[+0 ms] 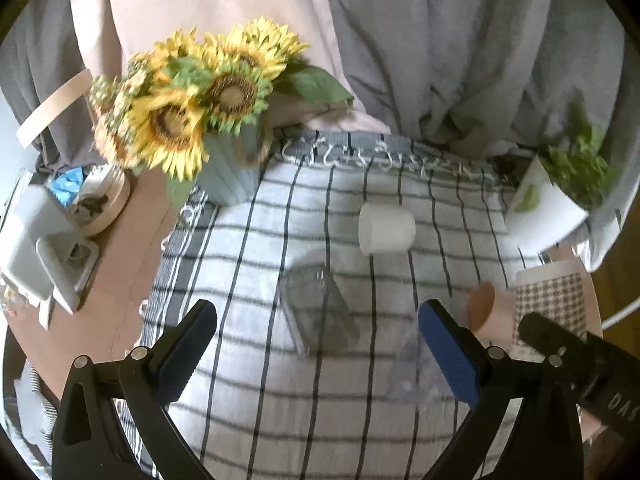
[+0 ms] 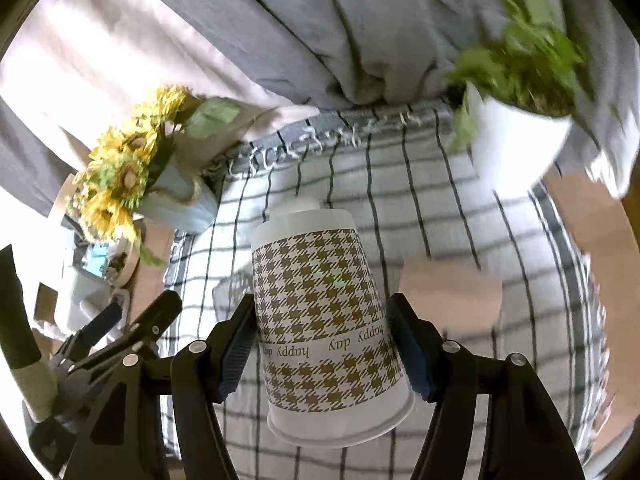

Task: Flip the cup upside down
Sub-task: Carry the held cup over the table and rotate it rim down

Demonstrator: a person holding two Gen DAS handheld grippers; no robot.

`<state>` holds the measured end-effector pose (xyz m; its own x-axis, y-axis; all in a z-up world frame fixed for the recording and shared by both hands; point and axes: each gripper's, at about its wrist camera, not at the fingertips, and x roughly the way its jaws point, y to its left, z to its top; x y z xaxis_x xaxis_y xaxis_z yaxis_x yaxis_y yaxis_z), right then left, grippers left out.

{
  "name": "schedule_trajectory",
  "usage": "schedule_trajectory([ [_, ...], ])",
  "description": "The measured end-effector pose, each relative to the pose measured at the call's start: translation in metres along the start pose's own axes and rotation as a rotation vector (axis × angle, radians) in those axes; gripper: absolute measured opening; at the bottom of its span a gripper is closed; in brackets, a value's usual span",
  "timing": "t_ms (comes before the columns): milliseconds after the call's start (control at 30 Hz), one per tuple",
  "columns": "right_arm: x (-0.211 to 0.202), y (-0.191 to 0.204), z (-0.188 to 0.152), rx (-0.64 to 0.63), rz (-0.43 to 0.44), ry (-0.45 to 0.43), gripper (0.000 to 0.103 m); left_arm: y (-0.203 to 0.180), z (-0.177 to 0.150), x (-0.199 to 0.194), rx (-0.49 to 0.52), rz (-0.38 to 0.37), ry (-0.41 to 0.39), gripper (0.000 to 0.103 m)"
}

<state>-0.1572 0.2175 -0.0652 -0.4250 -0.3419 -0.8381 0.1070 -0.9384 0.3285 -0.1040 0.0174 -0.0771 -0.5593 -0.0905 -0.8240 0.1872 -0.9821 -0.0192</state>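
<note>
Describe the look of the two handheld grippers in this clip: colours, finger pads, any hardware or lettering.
Both are matte black plastic frames with triangular cut-outs and round silver pivot bolts. The left gripper has blue textured pads with a sawtooth edge on its fingers. The right gripper carries the same blue ribbed pads. In the left view its black body shows pale letters, partly cut off. No cables or sleeves are visible.

Checked cloth [image 1: 256, 392]: open lane down the near centre and left. Obstacles: clear rectangular container [image 1: 318, 310] lying mid-cloth, white cup [image 1: 386, 229] on its side beyond it, brown cup [image 1: 486, 312] lying at right. Far edge closed off by sunflower vase [image 1: 228, 178] at left, white plant pot [image 1: 546, 208] at right and hanging curtains [image 1: 460, 48] between.
</note>
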Motion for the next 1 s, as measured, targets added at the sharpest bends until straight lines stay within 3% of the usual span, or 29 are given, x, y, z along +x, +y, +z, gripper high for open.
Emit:
schedule_trajectory([
  [133, 0.003, -0.005, -0.042, 0.017, -0.002, 0.032, 0.065, 0.016, -0.032, 0.0, 0.003, -0.006, 0.06, 0.103],
  [500, 0.055, -0.005, -0.127, 0.098, -0.001, 0.228, 0.065, 0.054, -0.098, 0.033, -0.019, 0.034, 0.261, 0.103],
  [1000, 0.096, -0.013, -0.158, 0.162, -0.026, 0.263, 0.065, 0.063, -0.119, 0.059, 0.04, 0.09, 0.334, 0.103],
])
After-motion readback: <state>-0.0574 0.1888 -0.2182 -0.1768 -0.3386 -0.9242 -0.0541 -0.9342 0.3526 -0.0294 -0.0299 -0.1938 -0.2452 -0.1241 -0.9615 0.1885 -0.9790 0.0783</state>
